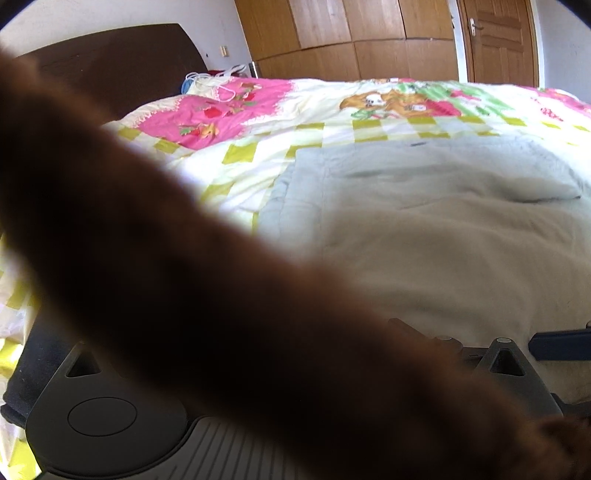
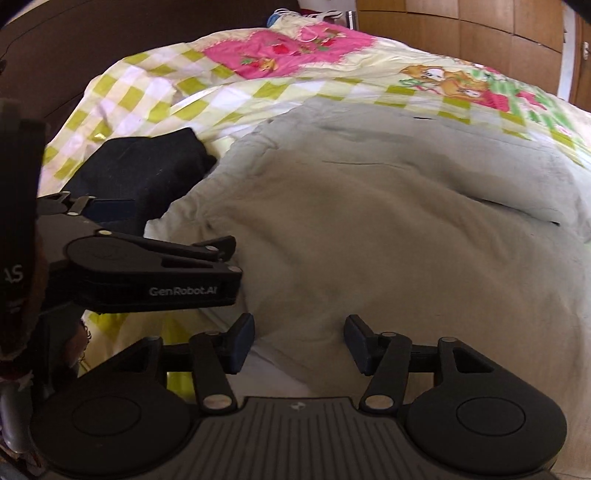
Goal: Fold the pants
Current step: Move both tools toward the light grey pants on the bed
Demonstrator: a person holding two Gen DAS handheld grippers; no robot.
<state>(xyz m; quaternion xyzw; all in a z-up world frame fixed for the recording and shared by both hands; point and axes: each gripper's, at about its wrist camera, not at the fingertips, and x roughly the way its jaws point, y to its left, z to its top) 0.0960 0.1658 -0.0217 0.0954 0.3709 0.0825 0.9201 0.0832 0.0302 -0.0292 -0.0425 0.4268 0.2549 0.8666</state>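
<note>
Light beige pants (image 2: 388, 236) lie spread across the patterned quilt (image 2: 140, 92), also seen as beige pants (image 1: 443, 240) in the left wrist view. My right gripper (image 2: 299, 343) is open just above their near edge, with nothing between its fingers. The left gripper (image 2: 147, 273) hovers to its left, side-on, over the pants' left edge. In the left wrist view a blurred brown sleeve (image 1: 166, 277) covers the left gripper's fingers, so their state is hidden. A blue pad (image 1: 557, 345) shows at the right edge.
A dark navy garment (image 2: 147, 173) lies on the quilt left of the pants. A dark headboard (image 1: 110, 62) stands at the back left. A wooden wardrobe (image 1: 332, 33) and a door (image 1: 498, 40) stand beyond the bed.
</note>
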